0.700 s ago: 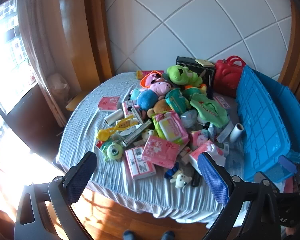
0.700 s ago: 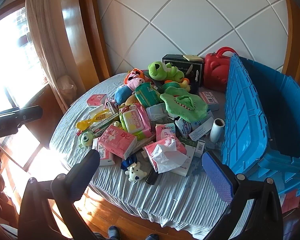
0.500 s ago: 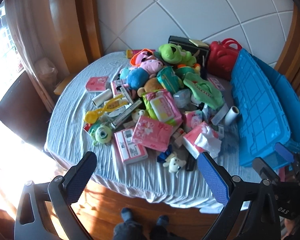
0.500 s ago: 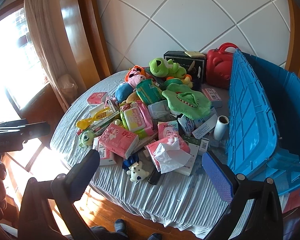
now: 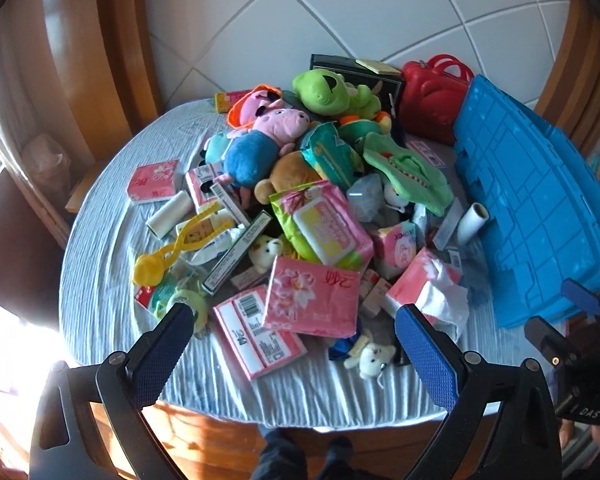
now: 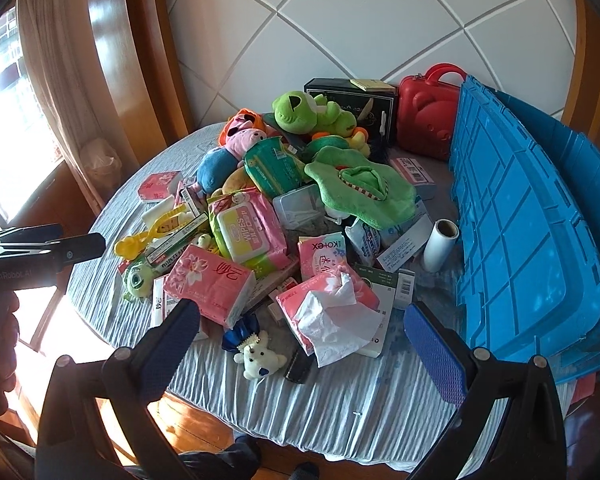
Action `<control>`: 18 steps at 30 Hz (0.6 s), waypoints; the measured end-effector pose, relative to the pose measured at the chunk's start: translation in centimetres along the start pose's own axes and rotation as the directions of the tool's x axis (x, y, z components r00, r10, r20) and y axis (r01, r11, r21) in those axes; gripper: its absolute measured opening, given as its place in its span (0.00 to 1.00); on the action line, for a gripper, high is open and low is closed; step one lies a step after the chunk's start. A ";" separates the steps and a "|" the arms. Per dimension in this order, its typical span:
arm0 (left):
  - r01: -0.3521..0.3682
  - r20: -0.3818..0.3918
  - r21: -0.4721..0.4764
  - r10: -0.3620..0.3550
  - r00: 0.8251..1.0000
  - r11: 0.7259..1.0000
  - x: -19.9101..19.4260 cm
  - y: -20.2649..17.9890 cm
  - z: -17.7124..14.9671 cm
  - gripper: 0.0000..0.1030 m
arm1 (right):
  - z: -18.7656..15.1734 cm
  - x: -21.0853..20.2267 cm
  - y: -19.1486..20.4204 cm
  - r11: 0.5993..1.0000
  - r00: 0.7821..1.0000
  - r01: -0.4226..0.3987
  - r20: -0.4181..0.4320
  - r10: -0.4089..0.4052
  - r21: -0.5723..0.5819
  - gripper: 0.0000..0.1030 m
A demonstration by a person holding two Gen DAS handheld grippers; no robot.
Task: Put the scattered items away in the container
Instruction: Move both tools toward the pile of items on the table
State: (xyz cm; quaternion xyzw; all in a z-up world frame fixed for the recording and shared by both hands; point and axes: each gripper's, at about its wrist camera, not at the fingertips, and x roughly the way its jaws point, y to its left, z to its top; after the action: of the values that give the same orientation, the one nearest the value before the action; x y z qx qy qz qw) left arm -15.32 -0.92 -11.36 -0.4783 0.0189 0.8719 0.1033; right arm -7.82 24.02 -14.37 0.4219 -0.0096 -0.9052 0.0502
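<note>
Both tools hover above the near rim of the cloth-covered table (image 6: 340, 408), pointing forward and down at the heap. The left gripper (image 5: 288, 344) has its jaws spread wide and empty; straight ahead between its fingers lies a pink tissue pack (image 5: 312, 300) on a barcoded pink box (image 5: 256, 330). The right gripper (image 6: 300, 348) is likewise spread and empty, with a small white bear (image 6: 260, 358) and an opened tissue pack (image 6: 332, 312) just ahead. Beyond sit a wipes pack (image 6: 248, 226), a green crocodile plush (image 6: 360, 188) and a pink pig plush (image 5: 268, 136). To the right stands the blue container (image 6: 520, 240), tilted; its contents cannot be seen. A red case (image 6: 428, 116) is farthest.
</note>
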 end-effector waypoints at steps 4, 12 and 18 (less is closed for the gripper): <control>0.069 -0.020 0.058 -0.068 0.997 0.996 3.1 0.5 0.7 0.99 | 0.2 1.5 0.4 0.999 0.999 0.040 -0.020 -0.039 0.027 1.00; 0.165 -0.104 0.185 -0.148 0.984 0.969 9.0 0.8 0.2 0.99 | -0.4 4.0 0.1 0.985 0.987 0.143 -0.093 -0.134 0.101 1.00; 0.218 -0.123 0.410 -0.183 0.975 0.886 12.4 -0.7 -1.4 0.99 | -1.6 4.5 0.0 0.968 0.975 0.198 -0.134 -0.178 0.151 1.00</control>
State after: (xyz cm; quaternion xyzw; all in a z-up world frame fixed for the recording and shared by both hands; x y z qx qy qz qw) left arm -20.51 1.62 -22.47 -0.4790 0.1610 0.8117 0.2928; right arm -9.48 23.65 -18.88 0.4771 -0.0407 -0.8751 -0.0703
